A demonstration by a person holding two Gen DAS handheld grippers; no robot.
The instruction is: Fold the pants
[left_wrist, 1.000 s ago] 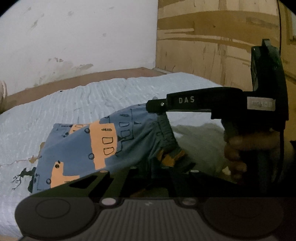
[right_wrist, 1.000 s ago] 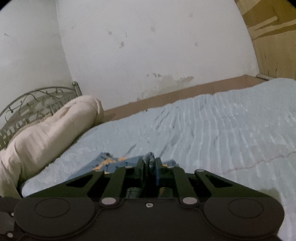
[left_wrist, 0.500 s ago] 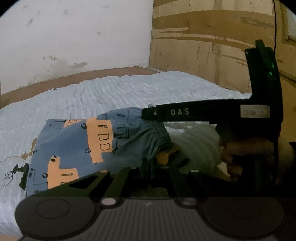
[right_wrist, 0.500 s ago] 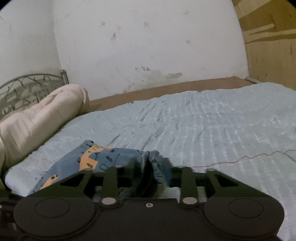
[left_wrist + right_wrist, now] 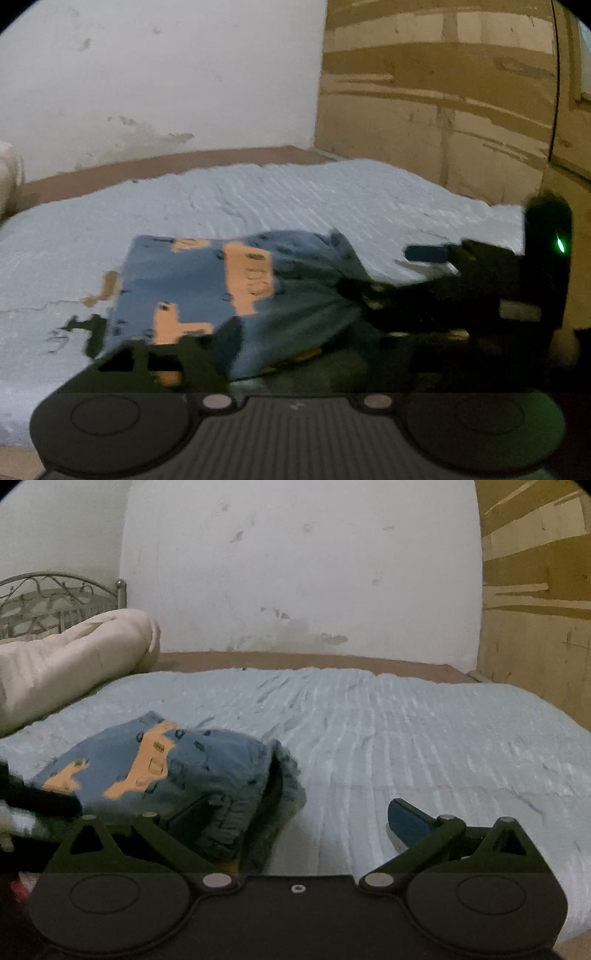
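Observation:
Blue pants with orange patches lie folded on the light blue bed. Their gathered waistband end faces both grippers. The jaws of my left gripper are opening; the near edge of the pants lies loose between them, and the right finger is lost in shadow. My right gripper is opening wide too. Its left finger rests by the waistband and its blue-padded right finger hangs over bare sheet. Neither pad presses on cloth. In the left wrist view the right gripper sits just right of the pants.
A rolled cream duvet lies at the left end of the bed, in front of a metal headboard. A white wall runs behind and a wooden panel stands at the right. A brown bed edge borders the far side.
Both grippers went from shut on the waistband to open and let it go. The pants now lie flatter on the bed. The right gripper rolled and sank a little.

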